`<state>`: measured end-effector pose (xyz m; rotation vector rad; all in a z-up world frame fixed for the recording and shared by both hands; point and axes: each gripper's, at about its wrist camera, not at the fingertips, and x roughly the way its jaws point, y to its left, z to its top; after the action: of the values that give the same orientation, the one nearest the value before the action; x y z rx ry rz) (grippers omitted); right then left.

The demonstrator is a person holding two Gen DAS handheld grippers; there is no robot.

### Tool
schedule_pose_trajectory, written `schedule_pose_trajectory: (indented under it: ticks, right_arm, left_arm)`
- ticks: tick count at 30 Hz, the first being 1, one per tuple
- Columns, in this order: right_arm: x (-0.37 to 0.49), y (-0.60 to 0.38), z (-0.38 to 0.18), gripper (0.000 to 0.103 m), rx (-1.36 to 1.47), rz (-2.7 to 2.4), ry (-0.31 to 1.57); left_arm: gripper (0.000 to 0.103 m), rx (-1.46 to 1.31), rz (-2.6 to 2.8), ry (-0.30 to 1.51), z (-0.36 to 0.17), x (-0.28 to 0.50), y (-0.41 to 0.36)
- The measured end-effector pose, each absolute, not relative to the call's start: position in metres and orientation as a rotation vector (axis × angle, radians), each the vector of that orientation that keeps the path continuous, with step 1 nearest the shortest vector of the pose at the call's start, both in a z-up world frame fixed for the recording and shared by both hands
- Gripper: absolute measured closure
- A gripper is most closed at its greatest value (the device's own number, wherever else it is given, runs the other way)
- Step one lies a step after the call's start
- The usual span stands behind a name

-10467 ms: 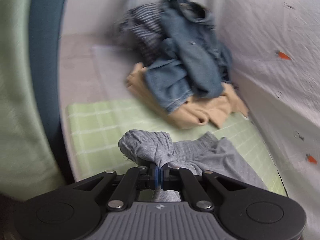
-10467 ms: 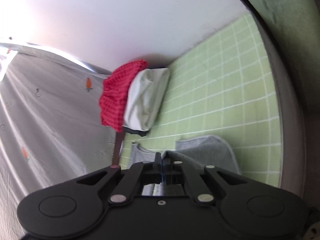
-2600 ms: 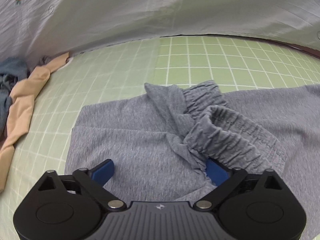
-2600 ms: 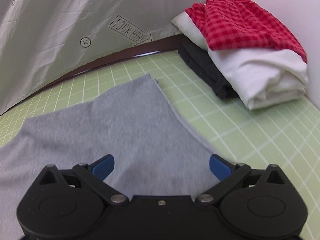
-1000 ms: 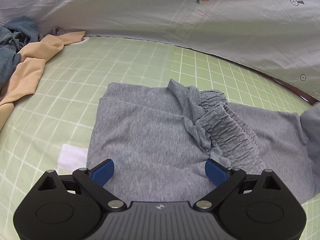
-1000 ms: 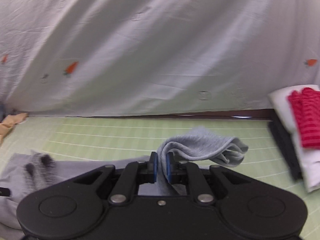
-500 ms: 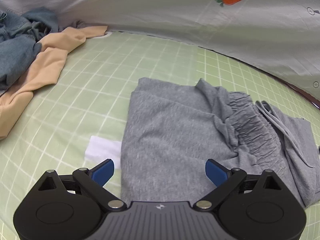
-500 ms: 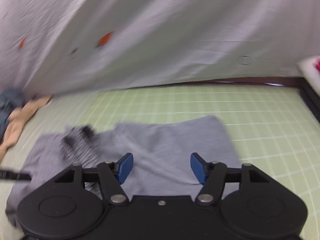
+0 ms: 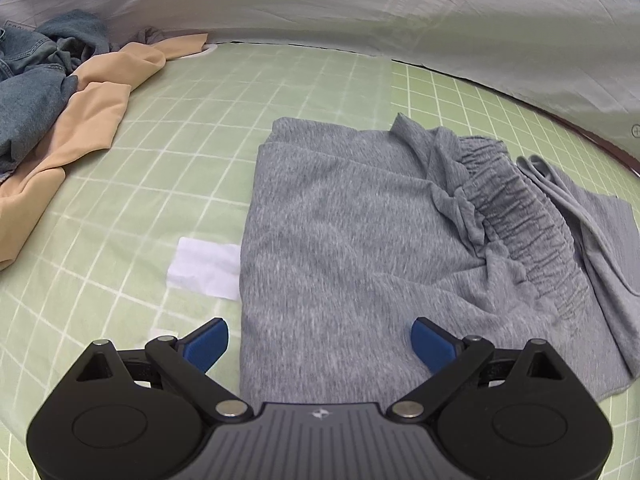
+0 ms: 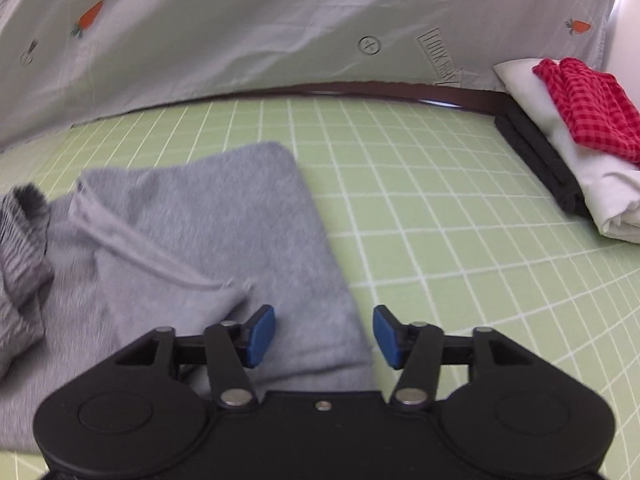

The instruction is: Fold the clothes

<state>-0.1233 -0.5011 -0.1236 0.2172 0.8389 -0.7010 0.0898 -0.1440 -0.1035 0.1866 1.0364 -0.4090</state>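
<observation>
The left gripper (image 9: 319, 344) is spread wide with nothing between its blue pads, hovering low over the near edge of the grey sweatpants (image 9: 360, 240), which lie flat on the green checked mat (image 9: 240, 92) directly ahead of it. The gathered elastic waistband (image 9: 516, 216) sits ahead and to the right of this gripper, bunched up in a ridge, with a folded-over leg panel lying just beyond it on the right. A small white label (image 9: 204, 268) pokes out from under the pants' left edge, just ahead of the left pad. Far ahead to the left lies a loose heap — a tan garment (image 9: 92, 108) touching crumpled blue denim (image 9: 32, 80).

The right gripper (image 10: 324, 336) is also released, jaws apart and holding nothing. The grey sweatpants (image 10: 208, 240) spread ahead and to its left, their right edge running down between its two pads; the cloth is blurred here, so whether the left pad touches it I cannot tell. Well ahead to the right sits a folded stack — a red checked piece (image 10: 588, 108) on a white one (image 10: 592, 176) over dark cloth (image 10: 536, 152). A pale carrot-print sheet (image 10: 240, 32) backs the mat.
</observation>
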Motion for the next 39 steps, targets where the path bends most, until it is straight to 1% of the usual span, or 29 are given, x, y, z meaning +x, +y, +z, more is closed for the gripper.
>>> schedule_pose_trajectory:
  ticks: [3,4,5,7,12,17,18,20,22,24,27,29,34,39]
  right_arm:
    - [-0.121,-0.478,-0.123,0.039,0.157,-0.65,0.839]
    - [-0.119,-0.47,-0.121,0.037,0.135,-0.633,0.833]
    - [-0.118,-0.463,-0.119,0.032,0.126,-0.611,0.818]
    - [-0.115,-0.449,-0.113,0.027,0.11,-0.567,0.787]
    - [-0.117,-0.41,-0.107,0.026,0.11,-0.465,0.749]
    - [-0.123,-0.397,-0.102,0.025,0.148,-0.5,0.709]
    - [-0.125,-0.399,-0.099,0.024,0.164,-0.526,0.691]
    - [-0.127,-0.403,-0.095,0.017,0.194,-0.584,0.66]
    - [-0.129,-0.409,-0.094,0.015,0.222,-0.638,0.642]
    - [-0.128,-0.414,-0.097,0.012,0.24,-0.68,0.654]
    - [-0.126,-0.421,-0.103,0.01,0.257,-0.733,0.686]
    - [-0.126,-0.42,-0.108,0.004,0.26,-0.748,0.707]
    - [-0.133,-0.421,-0.109,0.003,0.248,-0.765,0.732]
    - [-0.145,-0.429,-0.109,0.002,0.244,-0.818,0.742]
  left_arm:
    - [0.005,0.214,-0.432,1.025,-0.101,0.082,-0.144]
    - [0.005,0.224,-0.442,1.019,-0.1,0.079,-0.144]
    - [0.005,0.233,-0.455,1.012,-0.098,0.076,-0.144]
    - [0.005,0.251,-0.483,0.997,-0.095,0.07,-0.143]
    - [0.005,0.29,-0.553,0.965,-0.086,0.05,-0.133]
    - [0.005,0.317,-0.571,0.963,-0.086,0.042,-0.116]
    - [0.005,0.313,-0.569,0.96,-0.085,0.043,-0.113]
    - [0.005,0.299,-0.565,0.956,-0.083,0.045,-0.105]
    - [0.005,0.281,-0.561,0.953,-0.081,0.048,-0.098]
    - [0.005,0.266,-0.554,0.95,-0.079,0.052,-0.093]
    - [0.005,0.237,-0.537,0.943,-0.077,0.059,-0.087]
    - [0.005,0.189,-0.528,0.945,-0.075,0.066,-0.083]
    - [0.005,0.032,-0.518,0.984,-0.08,0.086,-0.084]
    - [0.005,-0.04,-0.531,1.037,-0.094,0.098,-0.094]
